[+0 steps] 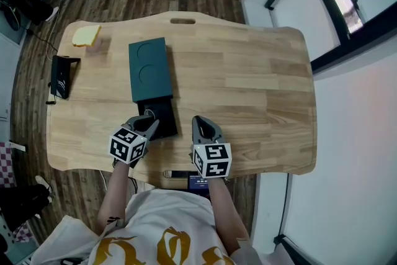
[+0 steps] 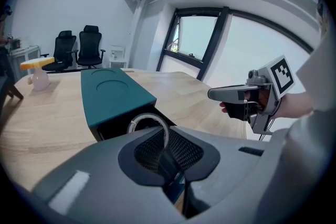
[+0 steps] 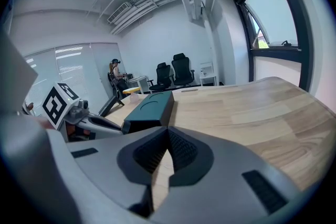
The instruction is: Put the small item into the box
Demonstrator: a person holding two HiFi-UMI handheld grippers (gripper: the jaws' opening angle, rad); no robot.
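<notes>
One silver ring [image 2: 148,116] hangs in the left gripper [image 2: 167,152] over the box [image 2: 113,94].

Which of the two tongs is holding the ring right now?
The left tongs: they pinch a thin silver ring at the open end of the green box. The right tongs are closed on nothing.

The pale wooden bench [image 1: 248,90] carried a teal box [image 1: 149,68] lying lengthwise left of centre, its black tray [image 1: 162,116] slid out toward the near edge, a black stand [image 1: 61,76] by the left edge, and a small yellow-topped object [image 1: 86,35] at the far left corner.
</notes>
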